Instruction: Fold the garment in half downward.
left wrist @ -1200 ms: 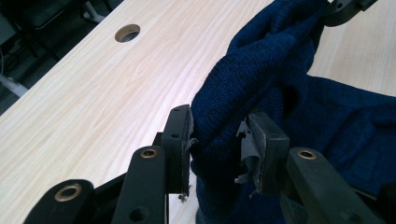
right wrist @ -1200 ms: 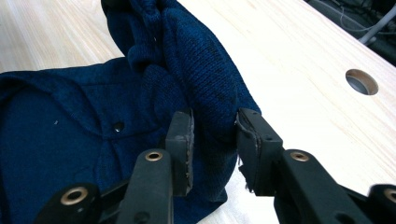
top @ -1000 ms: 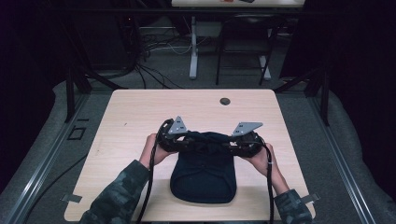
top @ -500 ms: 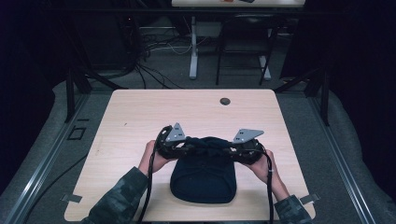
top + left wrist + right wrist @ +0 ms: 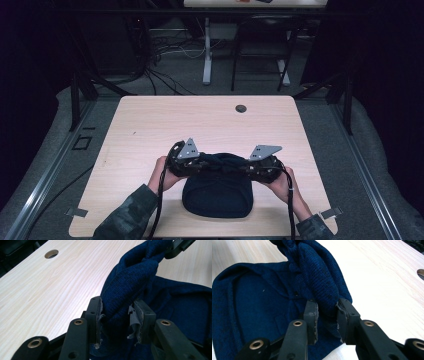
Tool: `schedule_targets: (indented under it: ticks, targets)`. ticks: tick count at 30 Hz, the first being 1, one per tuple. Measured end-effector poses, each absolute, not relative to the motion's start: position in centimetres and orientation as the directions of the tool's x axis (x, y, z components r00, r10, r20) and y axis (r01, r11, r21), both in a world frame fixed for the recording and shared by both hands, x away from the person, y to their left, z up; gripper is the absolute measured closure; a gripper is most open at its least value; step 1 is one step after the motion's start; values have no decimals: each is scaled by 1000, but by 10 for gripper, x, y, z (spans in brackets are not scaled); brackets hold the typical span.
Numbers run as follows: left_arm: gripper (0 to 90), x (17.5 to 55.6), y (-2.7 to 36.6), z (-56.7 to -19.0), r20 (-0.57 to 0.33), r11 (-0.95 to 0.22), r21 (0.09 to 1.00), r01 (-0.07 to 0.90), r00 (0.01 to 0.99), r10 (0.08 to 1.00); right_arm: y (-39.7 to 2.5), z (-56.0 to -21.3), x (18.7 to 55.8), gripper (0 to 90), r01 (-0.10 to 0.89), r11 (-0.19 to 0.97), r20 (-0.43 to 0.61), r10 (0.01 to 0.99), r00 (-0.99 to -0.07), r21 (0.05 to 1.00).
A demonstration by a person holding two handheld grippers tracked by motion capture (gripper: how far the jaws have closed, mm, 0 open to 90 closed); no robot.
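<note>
A dark blue knitted wool hat (image 5: 217,192) lies on the near middle of the pale wooden counter (image 5: 150,125). The left tongs (image 5: 115,315) and right tongs (image 5: 326,312) each clamp a bunched fold of its far edge, lifted off the surface. Farther off, a round cable hole (image 5: 241,108) sits near the counter's far edge.

Camo sleeves (image 5: 127,215), black tools w/ brass rivets, grey 3-corner plates (image 5: 189,149), black cables (image 5: 161,200).

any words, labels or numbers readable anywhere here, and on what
None can be read.
Knit garment: plain dark blue, no tag or print in view.
Table: bare wood grain, with a round hole, no markings.
Left gripper and right gripper: no lettering on the jaws.
</note>
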State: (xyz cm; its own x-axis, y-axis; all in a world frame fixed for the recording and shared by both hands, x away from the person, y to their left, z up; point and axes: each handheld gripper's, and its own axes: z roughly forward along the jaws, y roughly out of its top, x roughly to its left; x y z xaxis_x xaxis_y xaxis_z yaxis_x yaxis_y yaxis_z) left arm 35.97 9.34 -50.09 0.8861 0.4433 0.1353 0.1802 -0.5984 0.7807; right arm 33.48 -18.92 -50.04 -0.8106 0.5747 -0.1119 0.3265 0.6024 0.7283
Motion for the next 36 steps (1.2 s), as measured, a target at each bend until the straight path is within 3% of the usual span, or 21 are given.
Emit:
schedule_targets:
  ticks: [36]
  targets:
    - [582,329,104,-549,-16,-582,761,285,906,422,-182,-535,302,686,356,669,-85,531,-843,652]
